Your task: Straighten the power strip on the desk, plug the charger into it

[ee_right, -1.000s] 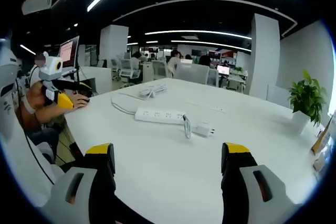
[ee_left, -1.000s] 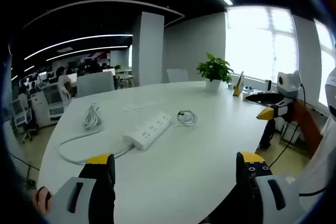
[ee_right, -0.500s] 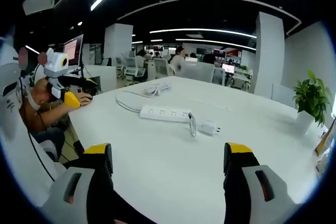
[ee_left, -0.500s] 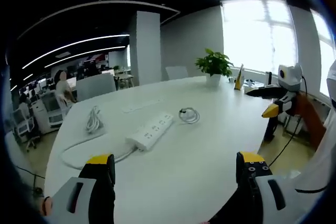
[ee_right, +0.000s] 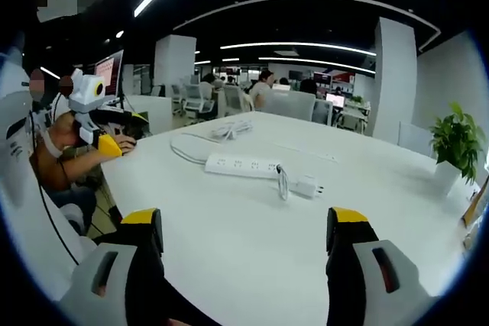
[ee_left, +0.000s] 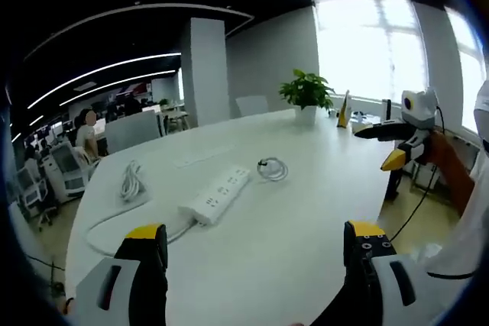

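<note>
Nothing yet done: strip lies askew on desk, charger (unplugged) beside it, left gripper and right gripper both wide open, empty.

Charger prongs too small

Left tool held with jaws spread wide, gripping nothing; right tool likewise spread and unladen.
</note>
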